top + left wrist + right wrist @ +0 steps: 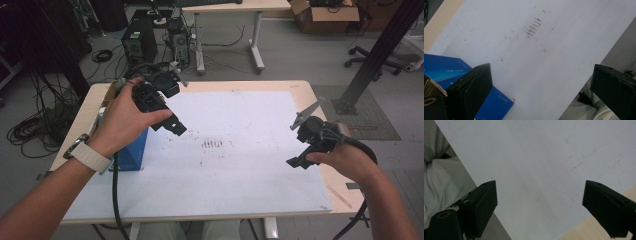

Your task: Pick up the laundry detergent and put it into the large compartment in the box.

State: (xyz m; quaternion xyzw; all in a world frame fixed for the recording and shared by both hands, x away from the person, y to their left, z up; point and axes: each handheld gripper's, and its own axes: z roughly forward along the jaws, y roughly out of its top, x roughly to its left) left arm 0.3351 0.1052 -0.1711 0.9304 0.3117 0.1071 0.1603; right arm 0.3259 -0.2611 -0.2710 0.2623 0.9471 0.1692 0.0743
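Observation:
A blue box (131,151) stands at the left edge of the white sheet (240,170) that covers the table. My left gripper (173,126) hovers above the sheet just right of the box, held in the person's left hand. In the left gripper view its jaws stand wide apart around bare sheet (564,50), so the left gripper (541,87) is open, with the blue box (441,67) behind the left jaw. My right gripper (295,162) hangs over the sheet's right edge. In the right gripper view the right gripper (540,205) is open and holds nothing.
Dark smudges (212,144) mark the sheet's middle. Bare wooden table edge (345,200) shows at the right. Behind the table stand computer towers (140,42), cables, a second desk, a cardboard box (325,15) and a black post (375,55). The person's light trousers (439,177) lie below the near edge.

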